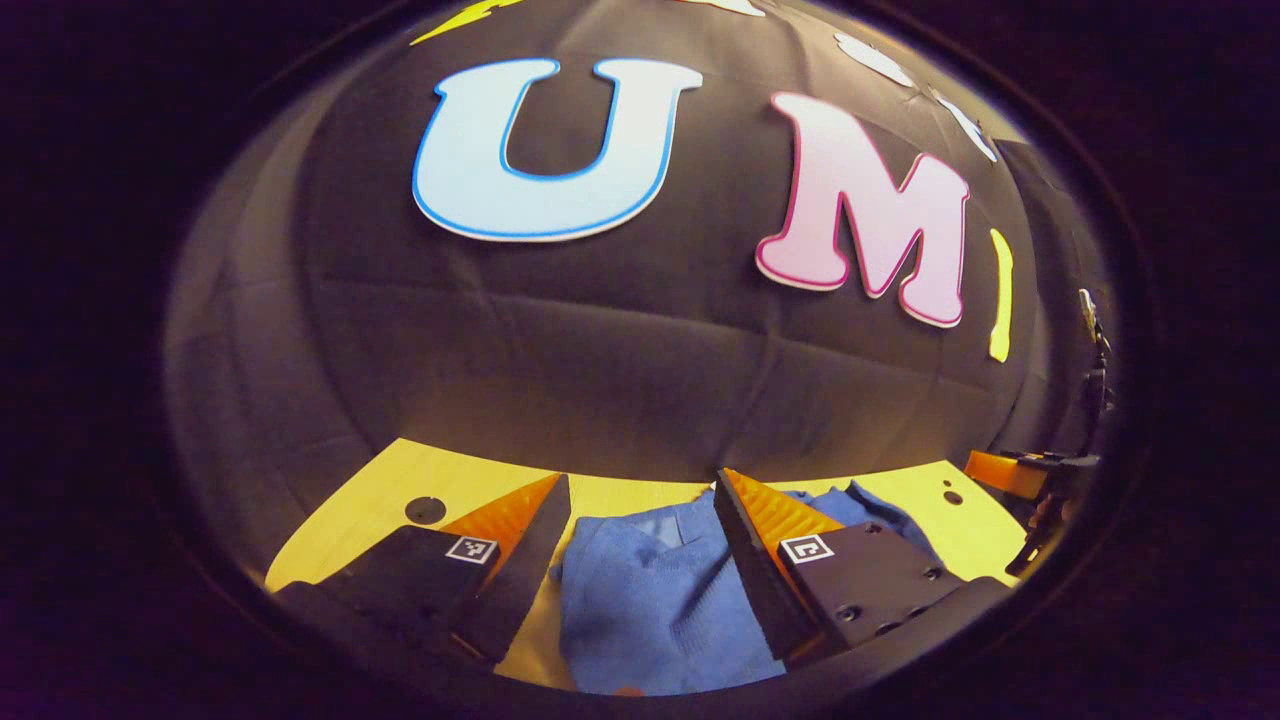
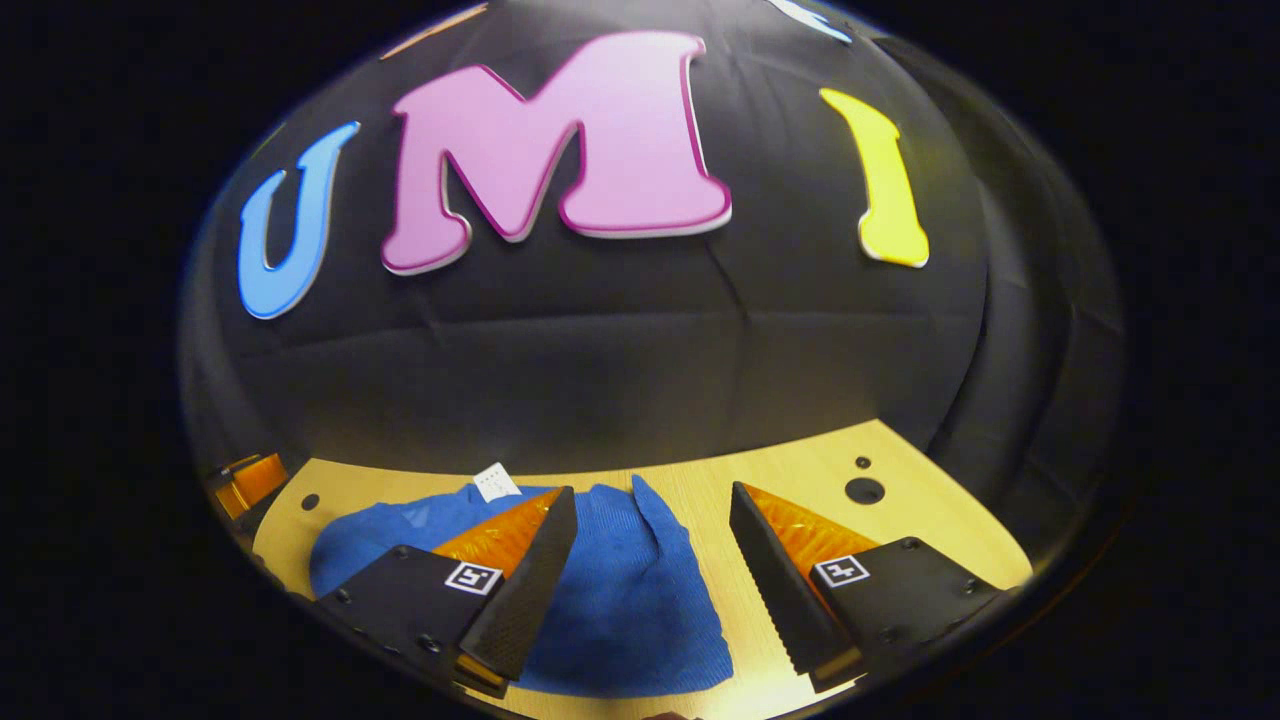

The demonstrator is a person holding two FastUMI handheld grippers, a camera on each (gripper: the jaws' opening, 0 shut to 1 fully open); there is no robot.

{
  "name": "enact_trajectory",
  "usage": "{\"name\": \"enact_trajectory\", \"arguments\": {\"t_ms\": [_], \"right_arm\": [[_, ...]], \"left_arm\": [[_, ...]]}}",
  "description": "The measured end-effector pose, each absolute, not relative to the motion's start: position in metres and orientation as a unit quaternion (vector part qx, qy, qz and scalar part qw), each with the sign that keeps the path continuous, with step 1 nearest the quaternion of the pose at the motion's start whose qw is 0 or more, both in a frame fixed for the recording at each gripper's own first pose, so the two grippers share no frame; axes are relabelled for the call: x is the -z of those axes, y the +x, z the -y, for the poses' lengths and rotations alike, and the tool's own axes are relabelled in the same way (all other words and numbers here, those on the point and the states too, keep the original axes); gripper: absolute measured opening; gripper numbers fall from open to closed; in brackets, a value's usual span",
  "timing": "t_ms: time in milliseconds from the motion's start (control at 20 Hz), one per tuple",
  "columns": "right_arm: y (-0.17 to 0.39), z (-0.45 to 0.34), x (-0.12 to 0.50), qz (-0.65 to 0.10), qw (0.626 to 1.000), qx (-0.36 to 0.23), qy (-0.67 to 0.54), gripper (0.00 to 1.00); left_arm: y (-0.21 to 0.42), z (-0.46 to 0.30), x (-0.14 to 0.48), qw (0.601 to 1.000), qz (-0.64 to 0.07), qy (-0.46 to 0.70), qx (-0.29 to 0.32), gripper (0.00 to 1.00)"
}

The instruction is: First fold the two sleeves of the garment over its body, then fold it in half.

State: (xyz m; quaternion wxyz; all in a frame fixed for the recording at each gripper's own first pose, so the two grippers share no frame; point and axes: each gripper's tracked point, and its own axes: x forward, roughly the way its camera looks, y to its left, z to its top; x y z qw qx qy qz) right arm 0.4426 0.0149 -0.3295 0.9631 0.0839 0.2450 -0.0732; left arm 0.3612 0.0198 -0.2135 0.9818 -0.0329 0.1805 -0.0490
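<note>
Now blue garment (image 1: 640,610) is seen bunched on table (image 2: 800,480); sleeve step judged unfinished. Left gripper (image 1: 640,545) and right gripper (image 2: 650,560) are held released, nothing grasped. Sleeve edge must be pinched next.

Booth interior. Black cloth wall (image 1: 620,340) at the far side, creased in a faint grid of fold lines and curving round to the right. Pale wooden tabletop (image 2: 800,480) below it, warmly lit, with small round dark holes (image 2: 864,490) near the far corners.
</note>
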Motion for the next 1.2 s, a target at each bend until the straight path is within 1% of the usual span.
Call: {"name": "enact_trajectory", "arguments": {"t_ms": [150, 250, 300, 450, 550, 600, 650, 750, 850, 900, 1000, 1100, 1150, 1200], "right_arm": [[0.404, -0.020, 0.266, -0.203, 0.974, 0.064, 0.083, 0.98], [0.376, -0.017, 0.224, -0.172, 0.980, 0.061, 0.075, 0.98], [0.360, -0.019, 0.206, -0.165, 0.981, 0.057, 0.081, 0.97], [0.310, -0.029, 0.164, -0.152, 0.984, 0.035, 0.086, 0.97], [0.274, -0.046, 0.143, -0.152, 0.981, 0.013, 0.121, 0.97], [0.256, -0.052, 0.134, -0.149, 0.981, 0.007, 0.124, 0.97], [0.243, -0.051, 0.123, -0.135, 0.984, 0.005, 0.117, 0.97], [0.220, -0.055, 0.103, -0.100, 0.990, -0.001, 0.095, 0.96], [0.194, -0.066, 0.088, -0.083, 0.993, -0.011, 0.085, 0.96], [0.183, -0.072, 0.083, -0.078, 0.993, -0.015, 0.084, 0.96], [0.157, -0.082, 0.073, -0.065, 0.994, -0.016, 0.087, 0.96], [0.136, -0.090, 0.063, -0.041, 0.996, -0.014, 0.084, 0.96], [0.128, -0.097, 0.064, -0.042, 0.996, -0.015, 0.077, 0.96], [0.120, -0.106, 0.067, -0.046, 0.996, -0.023, 0.069, 0.96]], "left_arm": [[0.295, -0.008, 0.154, 0.989, -0.134, -0.043, 0.044, 0.86], [0.252, -0.002, 0.116, 0.994, -0.088, -0.047, 0.032, 0.85], [0.224, 0.008, 0.104, 0.994, -0.083, -0.061, 0.039, 0.82], [0.146, 0.024, 0.077, 0.993, -0.073, -0.082, 0.036, 0.83], [0.102, 0.035, 0.060, 0.995, -0.060, -0.074, 0.040, 0.81], [0.090, 0.048, 0.056, 0.994, -0.055, -0.077, 0.052, 0.82], [0.072, 0.059, 0.054, 0.993, -0.050, -0.084, 0.068, 0.80], [0.035, 0.069, 0.049, 0.992, -0.025, -0.083, 0.094, 0.81], [0.009, 0.063, 0.047, 0.994, 0.007, -0.069, 0.085, 0.82], [-0.004, 0.058, 0.046, 0.995, 0.017, -0.060, 0.074, 0.81], [-0.029, 0.057, 0.046, 0.997, 0.028, -0.028, 0.069, 0.82], [-0.047, 0.051, 0.044, 0.997, 0.036, -0.005, 0.067, 0.80], [-0.053, 0.048, 0.045, 0.997, 0.036, 0.001, 0.066, 0.81], [-0.060, 0.046, 0.045, 0.997, 0.035, 0.002, 0.066, 0.81]]}}
